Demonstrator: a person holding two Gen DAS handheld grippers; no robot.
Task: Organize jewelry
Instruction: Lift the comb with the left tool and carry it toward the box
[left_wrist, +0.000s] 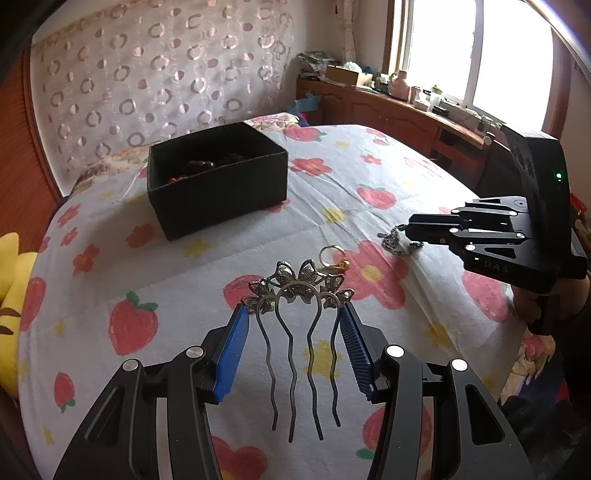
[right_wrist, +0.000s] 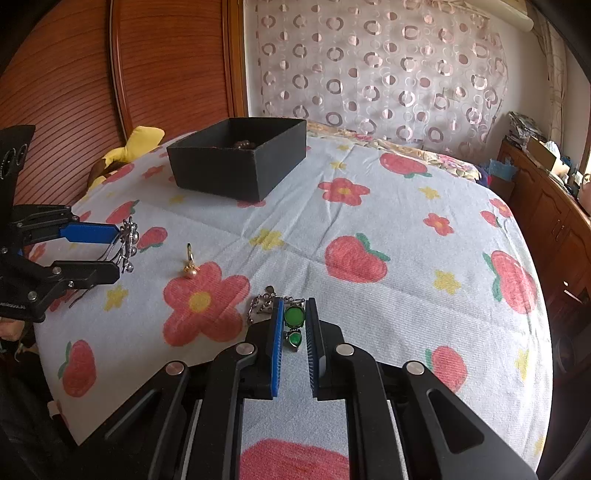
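Note:
My left gripper (left_wrist: 295, 306) is shut on a silver flower hair comb (left_wrist: 300, 291), held above the bed with its wavy prongs pointing back toward me; it also shows in the right wrist view (right_wrist: 127, 245). My right gripper (right_wrist: 294, 308) is shut on a green-stone pendant (right_wrist: 294, 316) with a silver chain (right_wrist: 260, 304) trailing on the sheet. A gold ring with a pearl (right_wrist: 190, 266) lies between the grippers, also in the left wrist view (left_wrist: 334, 260). The open black box (left_wrist: 218, 177) with dark beads inside sits farther back, also in the right wrist view (right_wrist: 240, 158).
The bed sheet (right_wrist: 369, 221) has strawberry and flower prints. A yellow plush toy (right_wrist: 136, 144) lies at the bed's far left by a wooden wardrobe (right_wrist: 110, 74). A wooden cabinet (left_wrist: 399, 114) with clutter runs under the window.

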